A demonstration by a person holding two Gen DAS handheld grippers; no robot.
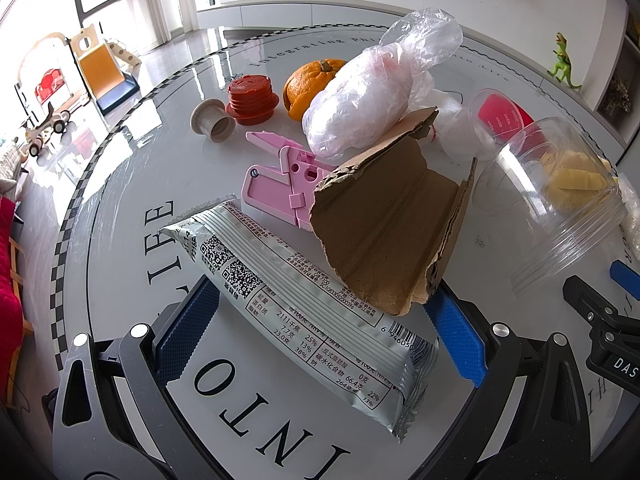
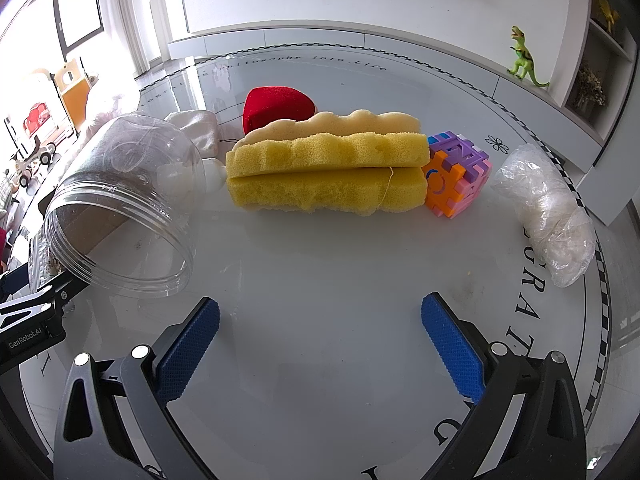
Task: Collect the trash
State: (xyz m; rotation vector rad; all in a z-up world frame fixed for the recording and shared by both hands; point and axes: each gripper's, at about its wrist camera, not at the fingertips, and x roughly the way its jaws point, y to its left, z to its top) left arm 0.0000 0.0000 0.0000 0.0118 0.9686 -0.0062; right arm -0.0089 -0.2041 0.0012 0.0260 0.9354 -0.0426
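Observation:
A silver snack wrapper (image 1: 304, 300) lies flat on the round white table (image 1: 120, 200), slanting between the blue pads of my left gripper (image 1: 324, 320), which is open and not pinching it. A torn cardboard piece (image 1: 392, 224) rests on the wrapper's far end. Behind it sits a crumpled clear plastic bag (image 1: 368, 96). My right gripper (image 2: 320, 340) hangs open over bare table (image 2: 320, 264), with nothing between its fingers. Ahead of it lies a folded yellow sponge (image 2: 324, 168), and a wad of clear plastic wrap (image 2: 548, 208) sits to the right.
A clear jar (image 1: 560, 200) lies on its side between the two grippers. A pink plastic clip (image 1: 284, 180), an orange (image 1: 308, 84), a red cap (image 1: 252, 98) and a beige cap (image 1: 212, 122) stand behind the wrapper. A coloured puzzle cube (image 2: 456, 174) touches the sponge.

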